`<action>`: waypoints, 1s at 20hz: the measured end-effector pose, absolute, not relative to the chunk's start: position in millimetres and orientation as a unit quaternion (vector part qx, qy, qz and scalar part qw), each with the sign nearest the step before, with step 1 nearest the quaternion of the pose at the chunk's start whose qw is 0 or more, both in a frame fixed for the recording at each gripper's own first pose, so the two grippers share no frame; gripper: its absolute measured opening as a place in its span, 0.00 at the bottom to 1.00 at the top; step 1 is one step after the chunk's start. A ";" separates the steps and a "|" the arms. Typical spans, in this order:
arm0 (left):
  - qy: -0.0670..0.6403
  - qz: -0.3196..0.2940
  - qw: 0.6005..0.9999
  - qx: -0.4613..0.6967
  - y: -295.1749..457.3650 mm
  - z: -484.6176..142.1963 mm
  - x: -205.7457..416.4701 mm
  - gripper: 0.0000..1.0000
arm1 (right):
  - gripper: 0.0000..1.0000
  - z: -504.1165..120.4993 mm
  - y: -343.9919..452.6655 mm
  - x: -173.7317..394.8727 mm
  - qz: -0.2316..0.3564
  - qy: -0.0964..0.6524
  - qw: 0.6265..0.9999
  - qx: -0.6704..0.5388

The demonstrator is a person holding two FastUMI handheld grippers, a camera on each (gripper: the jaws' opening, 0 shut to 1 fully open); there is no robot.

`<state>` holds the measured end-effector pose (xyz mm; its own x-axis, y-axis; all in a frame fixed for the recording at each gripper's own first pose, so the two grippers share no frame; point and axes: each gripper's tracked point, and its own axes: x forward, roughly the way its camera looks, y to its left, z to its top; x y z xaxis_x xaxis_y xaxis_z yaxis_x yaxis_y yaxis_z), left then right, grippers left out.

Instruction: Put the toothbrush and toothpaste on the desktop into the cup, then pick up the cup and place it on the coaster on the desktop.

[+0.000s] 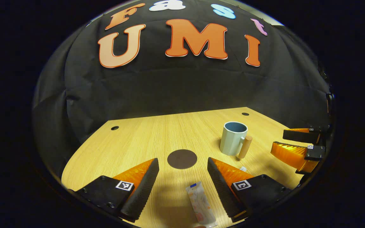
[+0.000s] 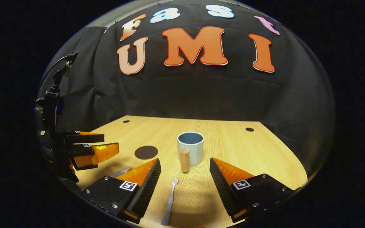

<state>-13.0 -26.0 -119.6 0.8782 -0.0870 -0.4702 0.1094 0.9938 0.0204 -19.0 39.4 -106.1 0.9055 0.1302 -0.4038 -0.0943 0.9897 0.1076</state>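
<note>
- Left gripper (image 1: 183,177) hovers low over the light wooden desktop (image 1: 144,139), fingers spread wide, grasping nothing
- Small white toothpaste tube (image 1: 201,203) lies flat between those fingers; round dark brown coaster (image 1: 182,159) just beyond
- Right gripper (image 2: 185,179) gapes open too, pale grey toothbrush (image 2: 169,202) on the wood between its fingers
- Pale blue cup with wooden handle (image 2: 190,148) stands upright farther off, right of the coaster

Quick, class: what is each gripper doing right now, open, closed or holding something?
Left gripper: open, holding nothing; the toothpaste lies on the desk between its fingers.
Right gripper: open, holding nothing; the toothbrush lies between its fingers.
</note>
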 end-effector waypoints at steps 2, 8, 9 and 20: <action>0.264 -0.054 0.963 0.020 -24.9 -130.2 -17.2 0.98 | 0.93 -120.5 44.6 -22.7 0.065 0.241 0.967 0.041; 0.325 -0.074 0.943 0.002 -34.2 -165.5 -29.6 0.89 | 0.94 -147.5 63.2 -35.6 0.094 0.295 0.950 0.045; 0.335 -0.074 0.939 0.001 -36.8 -170.1 -30.8 0.89 | 0.94 -151.1 64.7 -37.2 0.095 0.299 0.948 0.040; 0.435 -0.078 0.896 -0.041 -56.3 -208.7 -60.9 0.89 | 0.94 -176.5 71.1 -53.0 0.103 0.351 0.930 0.040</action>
<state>-60.9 -56.3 -208.7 0.6088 -0.1760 -0.7736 0.1044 0.9844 -0.1417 -53.0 71.1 -176.5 0.7330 0.2192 -0.6439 -0.1625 0.9757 0.1472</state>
